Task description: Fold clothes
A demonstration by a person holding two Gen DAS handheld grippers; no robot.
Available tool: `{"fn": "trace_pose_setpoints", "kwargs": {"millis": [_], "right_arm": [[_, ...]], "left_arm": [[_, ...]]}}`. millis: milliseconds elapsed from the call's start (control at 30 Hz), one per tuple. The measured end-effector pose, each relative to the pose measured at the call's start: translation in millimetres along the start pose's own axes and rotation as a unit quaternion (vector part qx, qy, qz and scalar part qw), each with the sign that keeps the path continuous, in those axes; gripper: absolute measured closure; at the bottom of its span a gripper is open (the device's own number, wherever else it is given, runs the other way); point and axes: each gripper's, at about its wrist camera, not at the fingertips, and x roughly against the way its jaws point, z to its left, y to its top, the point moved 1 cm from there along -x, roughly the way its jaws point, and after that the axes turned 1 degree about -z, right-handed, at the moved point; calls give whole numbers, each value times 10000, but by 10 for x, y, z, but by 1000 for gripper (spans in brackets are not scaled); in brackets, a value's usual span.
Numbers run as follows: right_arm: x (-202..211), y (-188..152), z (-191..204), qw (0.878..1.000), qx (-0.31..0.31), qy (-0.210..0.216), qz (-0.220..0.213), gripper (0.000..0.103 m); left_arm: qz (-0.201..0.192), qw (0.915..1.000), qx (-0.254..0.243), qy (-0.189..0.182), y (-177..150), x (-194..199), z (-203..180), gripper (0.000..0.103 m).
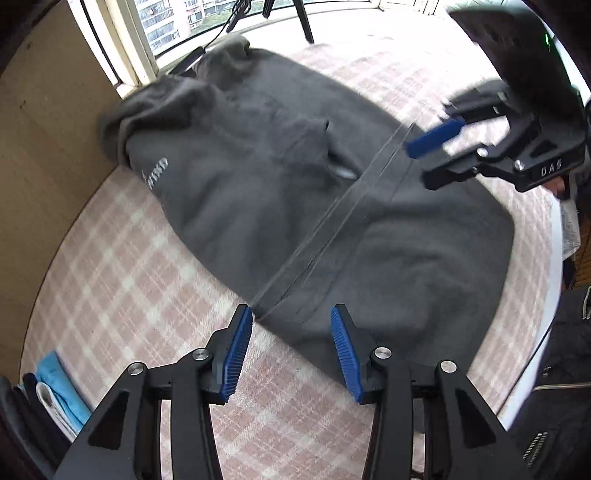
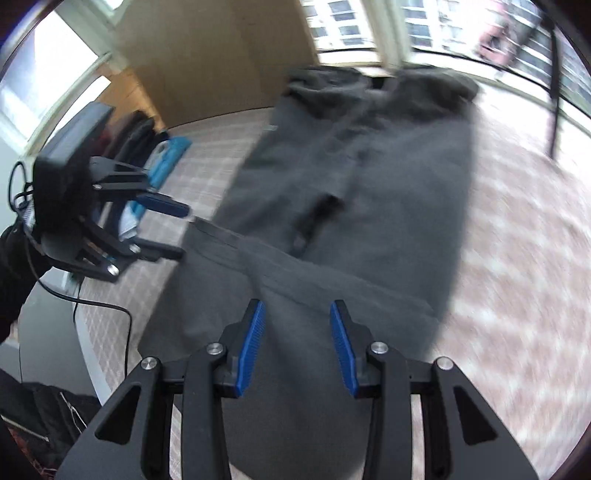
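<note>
While both pairs of tongs hang over the cloth with nothing between their pads, the fold is not yet begun: the left gripper (image 1: pixel 291 325) stands moderately wide, pointing steeply down at the near edge of the dark grey hoodie (image 1: pixel 280 192), its jaws straddling the ribbed hem band without pressing on it, and the right gripper (image 2: pixel 297 319) is likewise parted and empty above the lower body of the same garment. Each shows in the other's view, off to the side and blurred. The hoodie lies spread nearly flat across the middle of the table, hood bunched at the far end by the window, a small pale print on one side. What could go wrong from here, I judge, is a shallow pinch: thick fleece may let the pads catch only the top layer, so the back panel stays behind and the fold comes out crooked; uneven lifts by the two hands would skew it as well. A pink-and-white checked tablecloth (image 1: pixel 122 280) covers the surface, with a stack of folded clothes (image 1: pixel 55 387), some bright blue, at its near left corner. Beyond are a tan wall panel (image 1: pixel 48 110), a window (image 1: pixel 173 18) showing apartment blocks, and dark tripod legs (image 1: pixel 304 22).
</note>
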Motion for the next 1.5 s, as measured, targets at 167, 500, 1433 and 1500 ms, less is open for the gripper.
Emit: {"fn": "trace_pose_setpoints", "kwargs": {"millis": [167, 500, 1433, 1500], "right_arm": [[-319, 356, 142, 9975, 638, 177, 252, 66], [-664, 538, 341, 9799, 1697, 697, 785, 66], [-196, 411, 161, 9927, 882, 713, 408, 90], [-409, 338, 191, 9925, 895, 583, 598, 90]], "left_arm": [[-68, 9997, 208, -60, 65, -134, 64, 62], [-313, 9985, 298, -336, 62, 42, 64, 73], [-829, 9951, 487, -250, -138, 289, -250, 80], [-523, 9968, 582, -139, -144, 107, -259, 80]]}}
